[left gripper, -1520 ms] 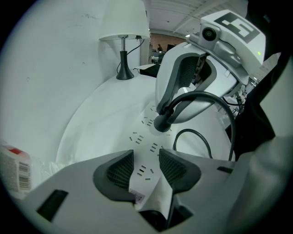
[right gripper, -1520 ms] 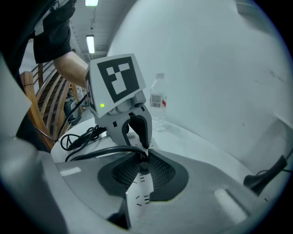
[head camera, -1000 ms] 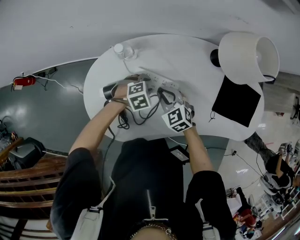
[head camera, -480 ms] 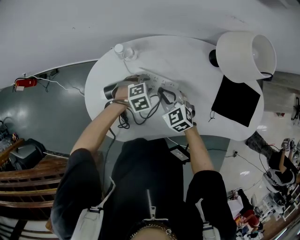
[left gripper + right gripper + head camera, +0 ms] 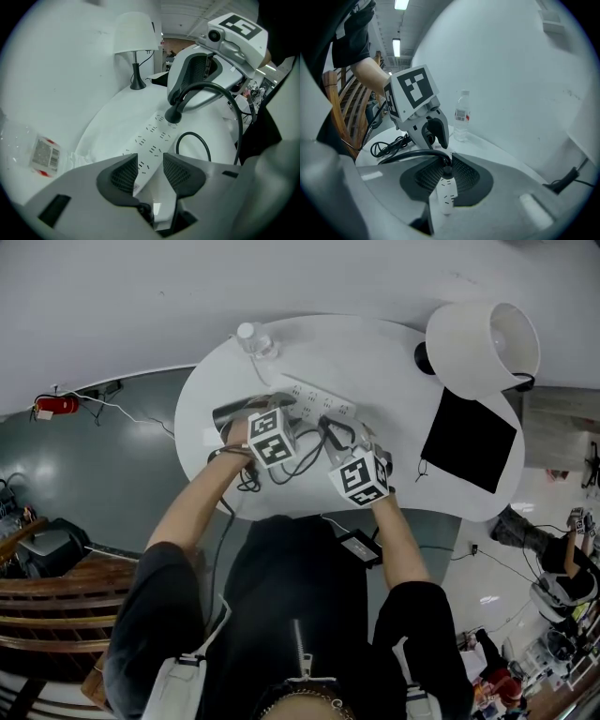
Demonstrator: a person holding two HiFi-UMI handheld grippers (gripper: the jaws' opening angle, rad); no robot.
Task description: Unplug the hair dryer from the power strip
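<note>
Both grips show only in the gripper views. Right gripper (image 5: 446, 165) clamps the plug (image 5: 447, 173) seated in the power strip (image 5: 446, 197); left gripper (image 5: 150, 165), narrowly parted, pinches the strip's end.

My left arm (image 5: 187, 502) and right arm (image 5: 398, 540) reach forward over the strip (image 5: 151, 137), elbows bent. My left gripper (image 5: 149, 174) tips down at the strip's end, jaws closed against its sides. My right gripper (image 5: 446, 177), near it, clamps the plug (image 5: 172, 116) on the strip.
</note>
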